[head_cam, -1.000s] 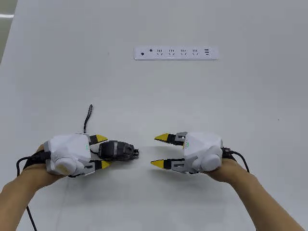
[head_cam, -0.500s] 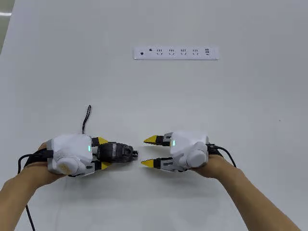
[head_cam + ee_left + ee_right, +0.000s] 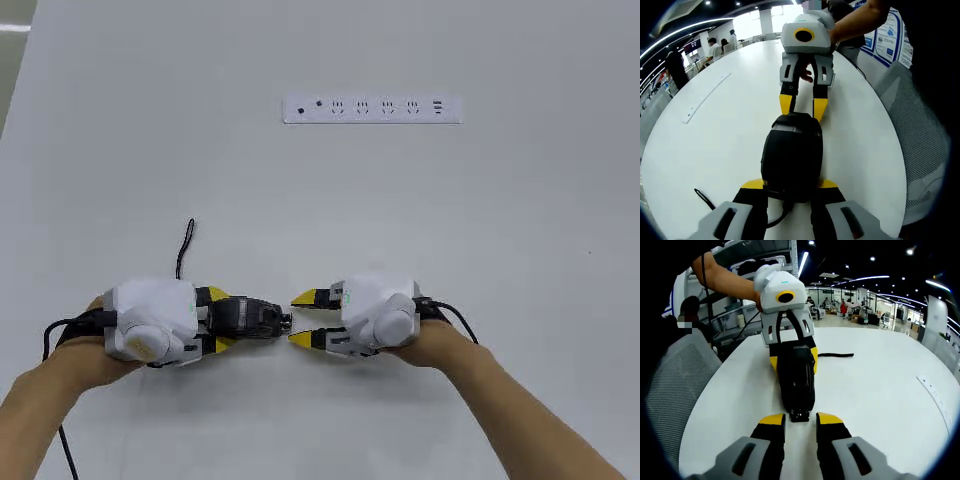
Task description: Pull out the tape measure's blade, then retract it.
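A black tape measure (image 3: 248,316) lies on the white table (image 3: 330,200), and my left gripper (image 3: 214,320) is shut on its body. In the left gripper view the tape measure (image 3: 792,155) sits between my yellow-tipped jaws (image 3: 791,184), with my right gripper (image 3: 803,106) facing it just beyond. My right gripper (image 3: 298,319) is open, its tips either side of the blade's end hook (image 3: 285,320). From the right gripper view, the hook (image 3: 800,415) lies between my right gripper's (image 3: 800,420) tips, with the tape measure (image 3: 796,375) and my left gripper (image 3: 792,360) behind it. No blade is drawn out.
A white power strip (image 3: 372,108) lies at the far middle of the table. The tape measure's black wrist strap (image 3: 184,248) trails away behind my left gripper. A mesh chair (image 3: 920,130) stands beside the table's edge.
My right gripper has moved left up to the tape measure, so its tips now flank the blade's hook. My left gripper has kept its hold in place.
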The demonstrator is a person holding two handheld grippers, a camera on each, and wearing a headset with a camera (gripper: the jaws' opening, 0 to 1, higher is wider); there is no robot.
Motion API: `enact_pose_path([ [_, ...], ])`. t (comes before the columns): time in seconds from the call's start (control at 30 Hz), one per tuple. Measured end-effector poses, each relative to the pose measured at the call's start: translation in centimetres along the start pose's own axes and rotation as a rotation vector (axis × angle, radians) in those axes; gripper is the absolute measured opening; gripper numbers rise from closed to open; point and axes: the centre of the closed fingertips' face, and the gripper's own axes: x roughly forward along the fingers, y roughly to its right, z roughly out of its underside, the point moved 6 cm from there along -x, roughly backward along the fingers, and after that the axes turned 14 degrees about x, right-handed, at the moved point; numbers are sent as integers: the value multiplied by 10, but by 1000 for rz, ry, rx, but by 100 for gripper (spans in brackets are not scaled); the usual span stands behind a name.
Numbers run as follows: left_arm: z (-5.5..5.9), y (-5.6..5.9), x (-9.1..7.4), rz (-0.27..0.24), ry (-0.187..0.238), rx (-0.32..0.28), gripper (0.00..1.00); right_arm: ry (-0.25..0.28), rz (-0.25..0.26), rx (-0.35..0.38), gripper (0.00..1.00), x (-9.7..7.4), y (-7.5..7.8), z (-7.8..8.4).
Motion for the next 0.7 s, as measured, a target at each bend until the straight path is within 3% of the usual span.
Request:
enact_pose_path([
  [0.23,0,0,0,3,-2,-3,30,0,-10,-2,16,7,1,0],
  [0.7,0,0,0,1,10,-10,30,-12,-26,-37,13,11,0,2],
])
